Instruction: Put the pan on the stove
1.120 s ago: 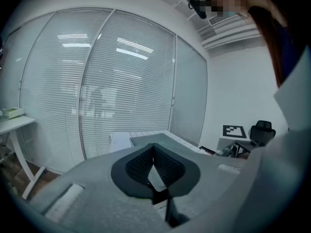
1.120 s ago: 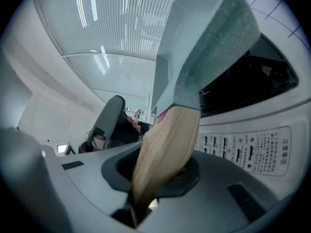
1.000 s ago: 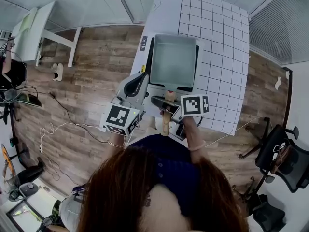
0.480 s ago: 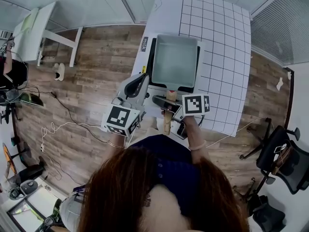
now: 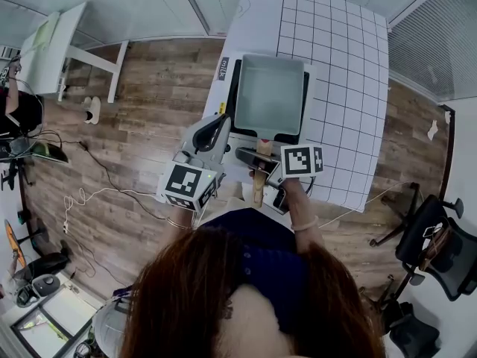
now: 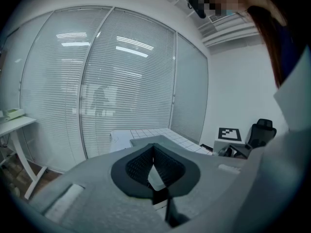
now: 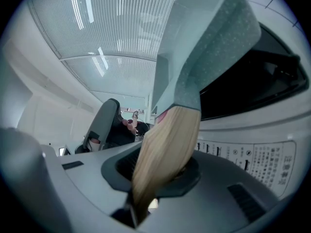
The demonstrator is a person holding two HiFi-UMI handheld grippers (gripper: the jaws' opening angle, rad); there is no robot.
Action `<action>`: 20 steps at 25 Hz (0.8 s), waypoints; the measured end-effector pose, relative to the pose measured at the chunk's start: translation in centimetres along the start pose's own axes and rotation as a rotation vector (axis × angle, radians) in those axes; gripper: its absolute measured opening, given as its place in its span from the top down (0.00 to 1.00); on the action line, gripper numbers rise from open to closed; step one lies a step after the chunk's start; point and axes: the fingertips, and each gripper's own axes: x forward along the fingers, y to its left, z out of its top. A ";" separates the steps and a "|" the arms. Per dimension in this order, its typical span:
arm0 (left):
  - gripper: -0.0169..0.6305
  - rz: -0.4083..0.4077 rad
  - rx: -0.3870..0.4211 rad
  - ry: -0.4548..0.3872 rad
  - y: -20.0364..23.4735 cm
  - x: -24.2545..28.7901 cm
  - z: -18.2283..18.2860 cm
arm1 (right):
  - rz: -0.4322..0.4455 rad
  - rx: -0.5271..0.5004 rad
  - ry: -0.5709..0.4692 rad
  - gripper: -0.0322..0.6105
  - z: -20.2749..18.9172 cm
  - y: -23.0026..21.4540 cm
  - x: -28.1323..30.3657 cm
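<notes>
While right gripper [image 5: 257,164] clamps pan [image 5: 268,95] by handle [image 7: 165,144], stove [image 5: 232,99] mostly hidden beneath; left gripper [image 6: 154,166] closed, empty

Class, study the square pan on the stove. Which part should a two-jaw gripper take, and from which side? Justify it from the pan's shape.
Take the wooden handle, coming from the table's near edge. It juts straight out of the near wall of the pan and is slim enough for jaws, while the body is wide and sits on the stove. The right gripper holds it this way.
</notes>
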 end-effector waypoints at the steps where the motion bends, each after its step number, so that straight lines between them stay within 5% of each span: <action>1: 0.96 0.001 0.000 -0.001 0.0 0.0 0.0 | 0.000 -0.001 0.002 0.82 0.0 0.0 0.0; 20: 0.96 0.000 0.000 -0.003 -0.2 -0.2 0.0 | 0.021 -0.010 -0.006 0.81 0.3 -0.5 0.4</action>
